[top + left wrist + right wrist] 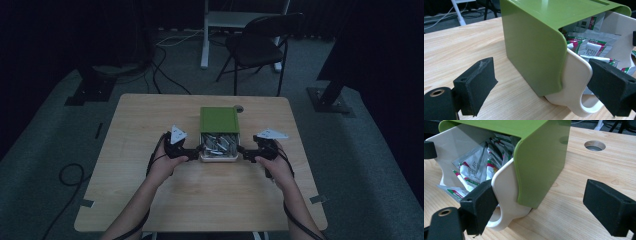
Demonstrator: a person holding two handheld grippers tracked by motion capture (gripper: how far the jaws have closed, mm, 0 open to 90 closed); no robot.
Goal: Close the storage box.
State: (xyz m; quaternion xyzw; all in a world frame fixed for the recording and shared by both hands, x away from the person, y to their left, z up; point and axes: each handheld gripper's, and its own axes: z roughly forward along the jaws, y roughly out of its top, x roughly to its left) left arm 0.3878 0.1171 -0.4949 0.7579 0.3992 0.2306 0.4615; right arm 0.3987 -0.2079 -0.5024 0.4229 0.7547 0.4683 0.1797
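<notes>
Wood table (150, 130) under your claws, with a dim room, folding chair (257, 45) and floor cables beyond. The packets' (586, 45) print is too small to read. Your left claw (544, 85) and right claw (549, 206) both gape apart, the box's (219, 120) white drawer (218, 157) between them, one pad of each beside its handle.

The light wooden surface (150, 190) holds a green box (219, 120) near its far edge, with a white drawer (218, 158) full of packets (218, 143) pulled out toward the person, and a round hole (239, 108) just behind the box's corner.
</notes>
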